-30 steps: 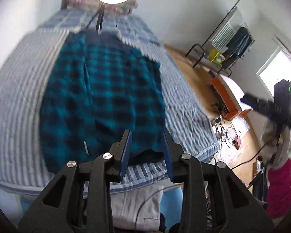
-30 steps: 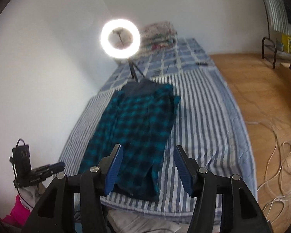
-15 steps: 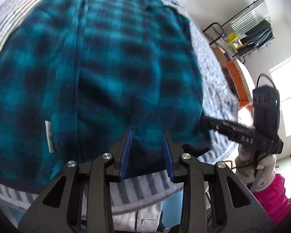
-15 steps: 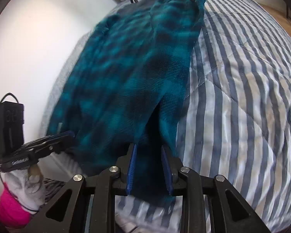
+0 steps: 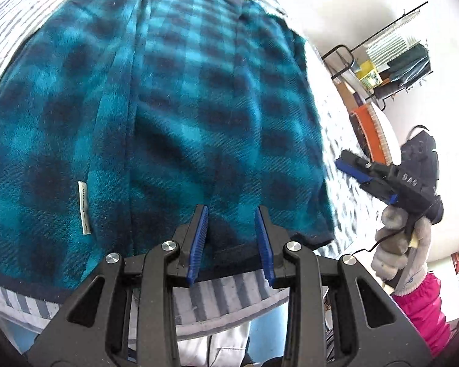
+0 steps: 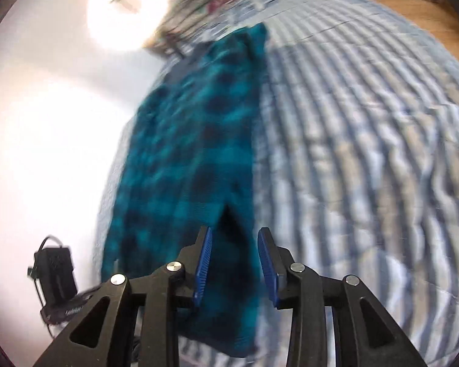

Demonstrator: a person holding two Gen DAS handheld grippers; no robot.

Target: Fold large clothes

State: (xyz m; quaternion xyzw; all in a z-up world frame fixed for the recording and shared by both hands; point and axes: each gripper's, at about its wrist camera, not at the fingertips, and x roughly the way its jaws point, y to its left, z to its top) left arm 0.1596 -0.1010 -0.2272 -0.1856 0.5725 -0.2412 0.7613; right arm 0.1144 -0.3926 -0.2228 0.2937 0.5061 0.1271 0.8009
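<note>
Left wrist view: close over near hem of plaid garment (image 5: 174,116), facing steeply down along it. Right wrist view: blurred, off garment's right edge (image 6: 195,165), facing toward ring light (image 6: 127,10). Shared: garment, striped bedspread (image 6: 367,153).

I see a teal-and-dark-navy checked fleece garment (image 5: 180,116) with a darker navy hem band and a small white sewn-in label (image 5: 83,208). It lies on a bed cover with blue-grey and white stripes (image 6: 367,159); toward the bed's far end the cover turns to a blue-and-white check. My left claw (image 5: 231,238) is black with bright blue pads, and my right claw (image 6: 235,263) is the same. A pale grey knit glove (image 5: 397,244) meets a hot-pink sleeve (image 5: 422,309). The floor is orange-brown wood (image 6: 413,6).
</note>
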